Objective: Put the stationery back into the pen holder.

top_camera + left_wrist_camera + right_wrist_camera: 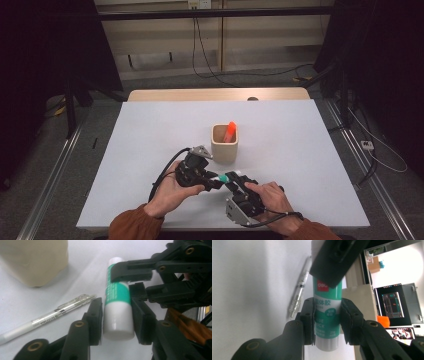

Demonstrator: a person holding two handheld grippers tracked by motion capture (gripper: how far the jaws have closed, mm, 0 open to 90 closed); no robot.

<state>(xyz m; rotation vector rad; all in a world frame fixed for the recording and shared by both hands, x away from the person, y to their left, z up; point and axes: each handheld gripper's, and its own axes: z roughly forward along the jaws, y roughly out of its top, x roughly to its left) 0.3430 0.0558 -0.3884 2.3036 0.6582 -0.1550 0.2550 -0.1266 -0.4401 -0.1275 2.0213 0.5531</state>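
at the near edge of the white bench (150,130), around six o'clock in the high view, two hands in rust-coloured sleeves bring their tools together over a green and white glue stick (223,177). the right tool (234,179), coming in from about five o'clock, is clenched on the glue stick: in the right gripper view both black pads press flat on the green label at the sides of the tube (327,315), with its white end showing below them. the left tool (216,181), coming in from about seven o'clock, has the same glue stick (117,307) between its jaws; in the left gripper view the right pad lies against the white cap end, while a thin gap shows at the left pad, so its hold looks loose and i cannot tell whether it truly grips. in that same view the right tool (132,282) reaches in from two o'clock and clamps the green part higher up. just beside the glue stick, on the bench towards nine o'clock in the left gripper view, lies a white and clear pen (47,316), apart from both tools. farther off, towards twelve o'clock from the hands in the high view, stands a beige square cup (224,149) with an orange marker (230,131) leaning inside it.
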